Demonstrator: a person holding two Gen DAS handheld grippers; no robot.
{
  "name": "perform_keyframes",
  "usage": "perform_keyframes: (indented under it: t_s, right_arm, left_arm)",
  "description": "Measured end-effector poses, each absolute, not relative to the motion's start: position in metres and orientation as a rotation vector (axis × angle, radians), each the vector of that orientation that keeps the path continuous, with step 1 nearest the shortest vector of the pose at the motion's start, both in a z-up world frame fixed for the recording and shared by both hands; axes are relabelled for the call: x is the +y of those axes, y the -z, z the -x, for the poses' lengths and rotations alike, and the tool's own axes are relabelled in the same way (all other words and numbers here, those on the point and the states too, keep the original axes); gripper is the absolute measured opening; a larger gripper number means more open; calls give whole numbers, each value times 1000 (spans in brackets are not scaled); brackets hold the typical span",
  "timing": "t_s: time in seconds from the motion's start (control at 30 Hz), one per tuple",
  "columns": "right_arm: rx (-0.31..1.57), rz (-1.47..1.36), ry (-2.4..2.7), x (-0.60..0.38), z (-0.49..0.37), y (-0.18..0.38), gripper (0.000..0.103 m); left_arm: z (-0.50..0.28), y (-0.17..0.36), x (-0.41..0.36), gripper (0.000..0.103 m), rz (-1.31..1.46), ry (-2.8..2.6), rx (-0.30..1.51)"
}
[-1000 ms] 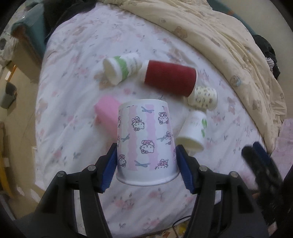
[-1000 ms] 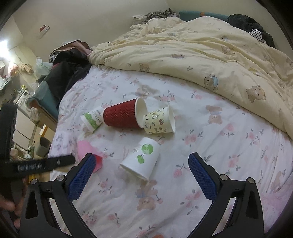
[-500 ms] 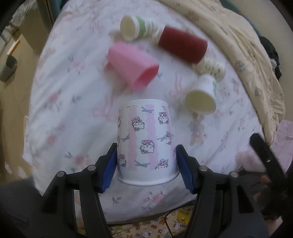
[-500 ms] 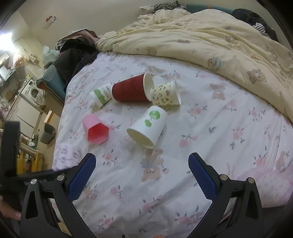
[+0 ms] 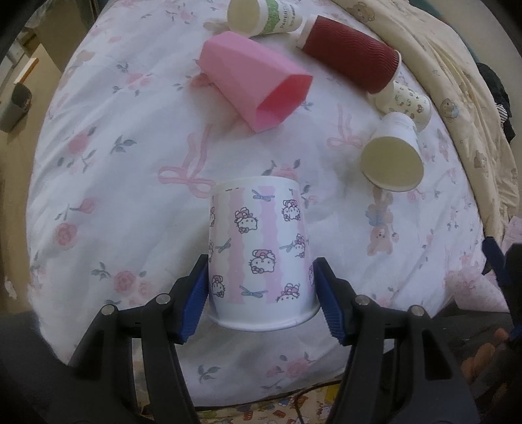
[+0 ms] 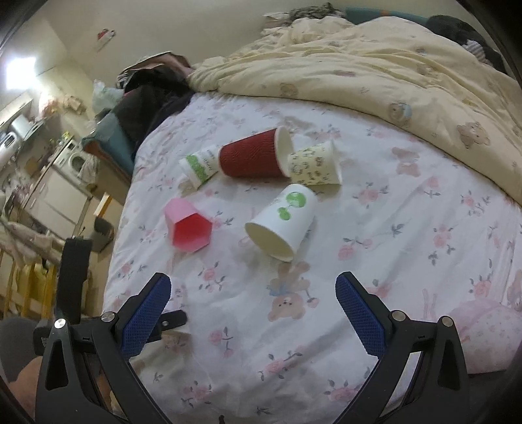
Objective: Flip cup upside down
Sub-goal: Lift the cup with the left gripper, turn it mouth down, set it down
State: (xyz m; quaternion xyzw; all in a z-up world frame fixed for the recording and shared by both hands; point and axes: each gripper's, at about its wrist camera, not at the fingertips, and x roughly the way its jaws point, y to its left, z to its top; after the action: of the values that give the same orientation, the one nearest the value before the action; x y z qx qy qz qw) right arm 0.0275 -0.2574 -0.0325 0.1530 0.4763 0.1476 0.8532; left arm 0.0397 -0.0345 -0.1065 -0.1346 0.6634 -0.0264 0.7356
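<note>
My left gripper (image 5: 259, 295) is shut on a white Hello Kitty paper cup (image 5: 259, 251). The cup's wide rim points toward the camera and its narrow base points away, above the near part of the floral bed sheet (image 5: 130, 169). My right gripper (image 6: 253, 313) is open and empty, hovering over the front of the bed. The left gripper's black body shows at the left edge of the right wrist view (image 6: 73, 280); the held cup is hidden there.
Several cups lie on their sides on the sheet: pink (image 5: 254, 81) (image 6: 187, 230), red ribbed (image 5: 349, 62) (image 6: 254, 158), green-striped (image 5: 261, 16) (image 6: 199, 166), patterned cream (image 5: 404, 102) (image 6: 314, 164), white with green dots (image 5: 393, 156) (image 6: 282, 221). A yellow quilt (image 6: 375, 65) covers the far side.
My left gripper has carried the Hello Kitty cup forward and lower over the bed, so the lying cups look nearer. My right gripper has also shifted; its jaws stay open.
</note>
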Motion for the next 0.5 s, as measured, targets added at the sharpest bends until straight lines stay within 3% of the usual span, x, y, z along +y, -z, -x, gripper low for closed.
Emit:
perform_keyframes:
  t_s: [0.4,0.47,0.5]
  right_arm:
    - [1022,-300,-330,-249,-25,40,103]
    - [1022,-289,-329,-248,-25,39,103]
    - [1020,-280,-330,-248,-25,39,103]
  left_arm:
    - [-43,120,-40,62,313,75,1496]
    - [-43,121,-42,71,306,76,1513]
    - [-42,121,-42,80,305,79,1513]
